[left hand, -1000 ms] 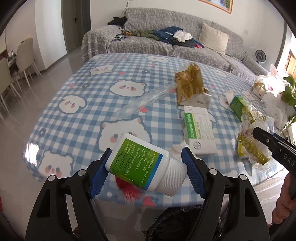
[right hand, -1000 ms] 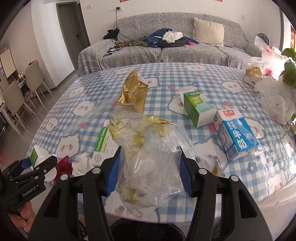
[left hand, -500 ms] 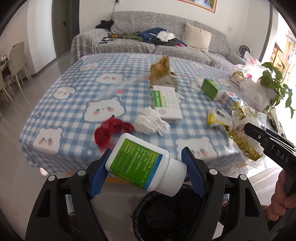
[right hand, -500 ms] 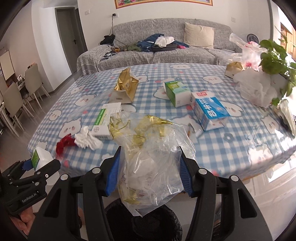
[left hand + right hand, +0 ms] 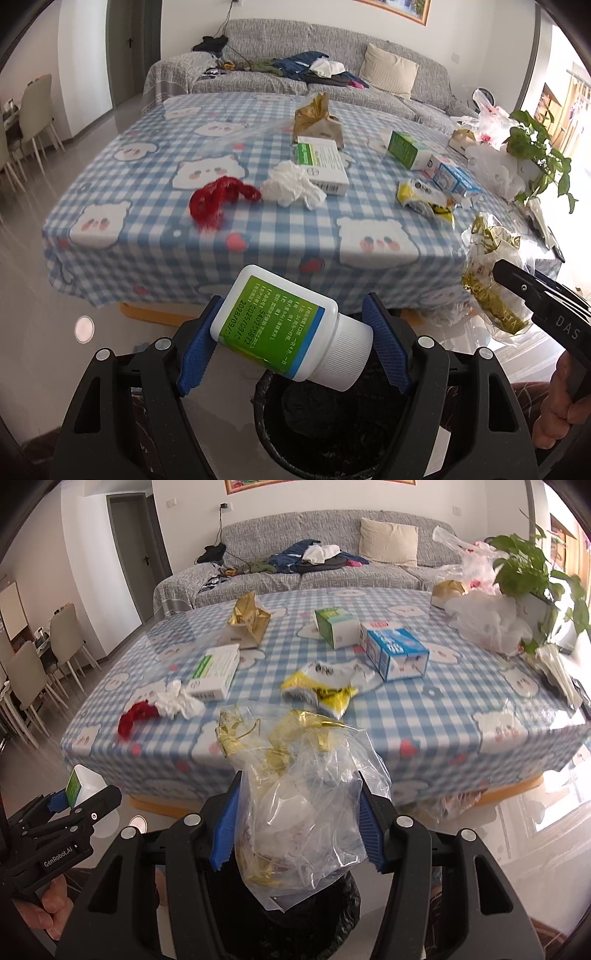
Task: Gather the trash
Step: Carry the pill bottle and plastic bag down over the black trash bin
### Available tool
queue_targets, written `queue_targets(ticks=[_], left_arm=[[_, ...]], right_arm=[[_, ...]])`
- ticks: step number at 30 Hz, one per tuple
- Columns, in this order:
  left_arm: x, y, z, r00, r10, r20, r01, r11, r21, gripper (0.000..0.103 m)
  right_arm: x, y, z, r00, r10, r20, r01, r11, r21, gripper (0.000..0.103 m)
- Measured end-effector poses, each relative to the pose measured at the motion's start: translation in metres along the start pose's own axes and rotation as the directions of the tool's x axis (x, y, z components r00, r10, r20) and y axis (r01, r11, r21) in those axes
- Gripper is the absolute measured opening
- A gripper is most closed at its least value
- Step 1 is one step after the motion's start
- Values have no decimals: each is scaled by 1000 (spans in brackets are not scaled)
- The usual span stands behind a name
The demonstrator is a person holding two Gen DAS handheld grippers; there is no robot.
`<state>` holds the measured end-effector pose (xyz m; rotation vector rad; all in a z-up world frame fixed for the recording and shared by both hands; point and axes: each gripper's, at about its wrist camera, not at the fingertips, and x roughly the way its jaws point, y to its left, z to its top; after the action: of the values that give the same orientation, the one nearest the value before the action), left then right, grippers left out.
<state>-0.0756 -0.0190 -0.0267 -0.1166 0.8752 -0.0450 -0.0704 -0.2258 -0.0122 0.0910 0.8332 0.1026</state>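
Observation:
My left gripper [image 5: 291, 339] is shut on a white pill bottle [image 5: 284, 325] with a green label, held on its side above a black-lined trash bin [image 5: 328, 424] on the floor. My right gripper [image 5: 297, 830] is shut on a clear plastic bag [image 5: 306, 812] with gold wrapper scraps, held above the same bin [image 5: 314, 923]. The bag also shows in the left wrist view [image 5: 491, 280], and the bottle in the right wrist view [image 5: 83, 784]. More trash lies on the checked table [image 5: 147, 236]: a red scrap [image 5: 218, 197], a white tissue [image 5: 291, 184], a yellow wrapper [image 5: 424, 197].
On the table are a white-green box [image 5: 321, 162], a gold bag [image 5: 317, 118], a green carton [image 5: 408, 149], a blue carton [image 5: 395, 651], plastic bags and a plant [image 5: 532, 568] at the right. A sofa [image 5: 332, 565] stands behind. Chairs [image 5: 33, 672] stand at the left.
Both grippers have drawn back from the table and lowered, each keeping its load. The trash bin has come into view below them.

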Motion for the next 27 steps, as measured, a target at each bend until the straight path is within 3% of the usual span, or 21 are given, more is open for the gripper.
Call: queue_targets(ticks=[9, 16, 27], left_arm=[[8, 10, -44, 999, -39, -18, 39, 999, -26, 74], [47, 22, -68, 998, 1, -57, -2, 1000, -25, 74], [87, 22, -96, 995, -12, -101, 13, 1000, 15, 74]], right_arm=[[7, 4, -40, 999, -4, -42, 4, 1000, 20, 53], [50, 8, -77, 994, -22, -103, 24, 1000, 16, 53], [105, 22, -113, 978, -46, -202, 42, 999, -20, 53]])
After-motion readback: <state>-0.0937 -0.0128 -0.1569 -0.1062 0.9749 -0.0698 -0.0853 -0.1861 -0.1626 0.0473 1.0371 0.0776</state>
